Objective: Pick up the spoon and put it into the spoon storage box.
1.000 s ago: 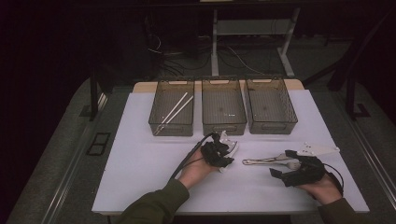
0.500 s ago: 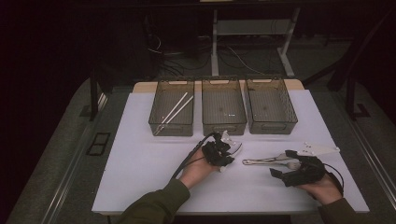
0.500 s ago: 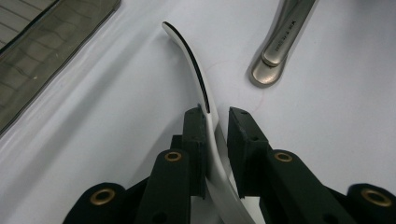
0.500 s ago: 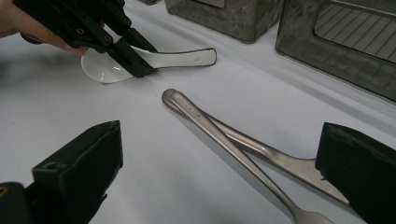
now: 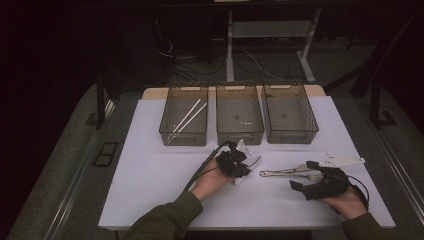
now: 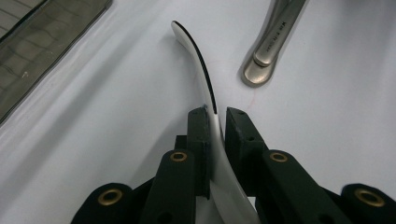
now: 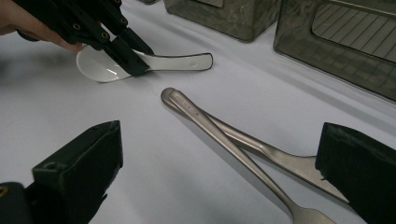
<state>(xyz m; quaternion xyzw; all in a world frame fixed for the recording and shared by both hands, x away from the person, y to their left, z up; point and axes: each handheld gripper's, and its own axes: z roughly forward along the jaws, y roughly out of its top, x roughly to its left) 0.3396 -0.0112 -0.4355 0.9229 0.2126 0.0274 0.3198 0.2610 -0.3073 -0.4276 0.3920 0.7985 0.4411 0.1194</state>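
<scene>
The left tool (image 6: 215, 122) has just been closing and now pinches the white spoon (image 6: 198, 58) low on the worktop (image 5: 150, 165), handle pointing past its tips towards the bins; the right tool (image 7: 219, 172) gapes wide around two metal utensils (image 7: 224, 135).

Three dark mesh bins stand in a row in the upper middle of the high view, on the white table (image 5: 150, 165). The left bin (image 5: 184, 116) holds a pair of pale chopsticks (image 5: 186, 119) that lie diagonal. The middle bin (image 5: 239, 113) and the right bin (image 5: 289, 112) look empty. Two metal utensils (image 5: 287, 172) lie crossed on the table, right of centre. Behind the table, cables (image 5: 200, 60) lie on the dark floor
</scene>
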